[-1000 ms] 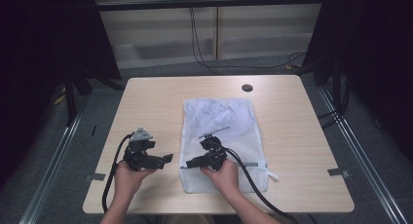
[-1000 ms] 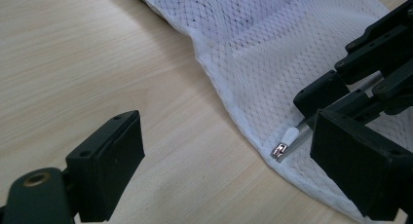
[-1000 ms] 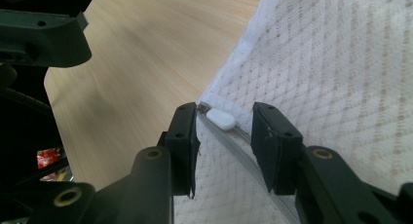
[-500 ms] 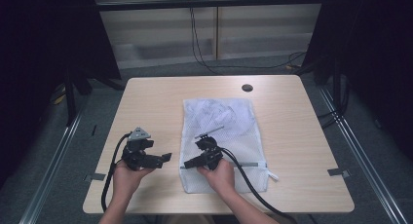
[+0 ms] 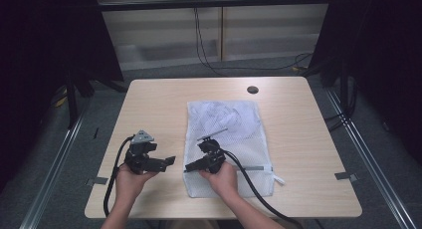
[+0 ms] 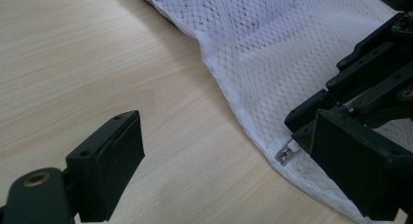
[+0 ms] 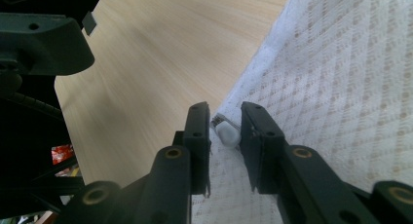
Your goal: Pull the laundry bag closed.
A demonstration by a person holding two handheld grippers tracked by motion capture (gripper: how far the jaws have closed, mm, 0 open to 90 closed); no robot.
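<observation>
Pale wood table (image 5: 149, 104) | grey floor (image 5: 164, 64) | left fingers (image 6: 112, 170) wide | right fingers (image 7: 263, 136) narrowing around zipper pull (image 7: 227, 132)

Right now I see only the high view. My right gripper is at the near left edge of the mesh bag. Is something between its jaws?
Observer: Yes. In the right gripper view, a small white zipper pull sits between the tips of the right gripper. The jaws have just been closing, but a gap is visible on each side of the pull.
Operator: And the left gripper, is it holding the bag?
Observer: No. In the left gripper view, the left gripper stands wide open with nothing between its jaws. Below it is bare table, and the hem of the mesh bag lies ahead of it.
</observation>
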